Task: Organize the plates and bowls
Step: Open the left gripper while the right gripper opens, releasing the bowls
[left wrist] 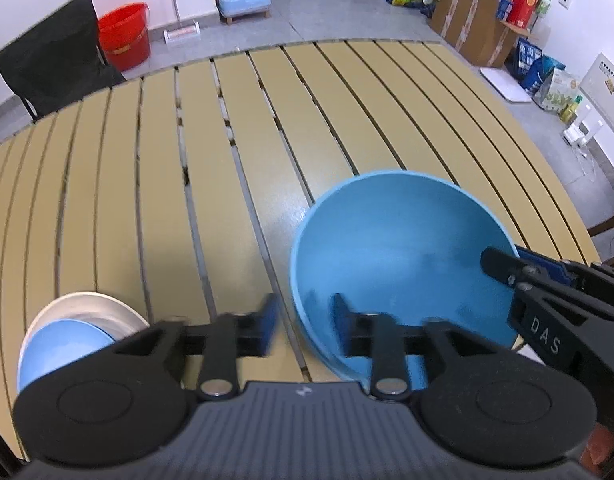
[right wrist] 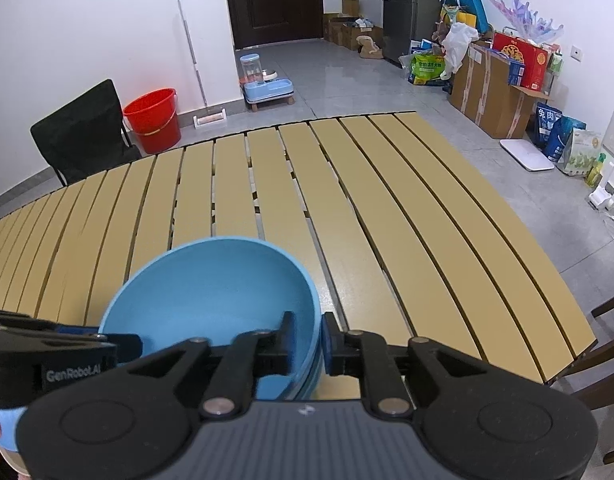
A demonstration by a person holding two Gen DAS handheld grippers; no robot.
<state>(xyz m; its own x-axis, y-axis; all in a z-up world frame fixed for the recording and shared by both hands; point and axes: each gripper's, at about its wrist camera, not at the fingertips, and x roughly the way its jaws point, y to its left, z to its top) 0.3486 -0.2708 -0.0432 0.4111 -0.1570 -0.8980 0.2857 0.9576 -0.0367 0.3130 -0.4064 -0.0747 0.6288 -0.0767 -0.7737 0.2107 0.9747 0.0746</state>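
A blue bowl (left wrist: 399, 256) is held tilted just above the slatted table (left wrist: 187, 160). My right gripper (right wrist: 309, 340) is shut on the bowl's right rim (right wrist: 211, 292), one finger inside and one outside. My left gripper (left wrist: 305, 320) is open; its jaws straddle the bowl's left rim without pinching it. The right gripper's fingers (left wrist: 507, 268) show on the bowl's far side in the left wrist view. A small blue plate (left wrist: 63, 348) lies on a white plate (left wrist: 91, 308) at the table's left front.
A black chair (right wrist: 83, 132) and a red bucket (right wrist: 153, 118) stand beyond the table's far left. Cardboard boxes and bags (right wrist: 503, 88) line the right wall. A wooden chair (right wrist: 611, 344) stands at the table's right.
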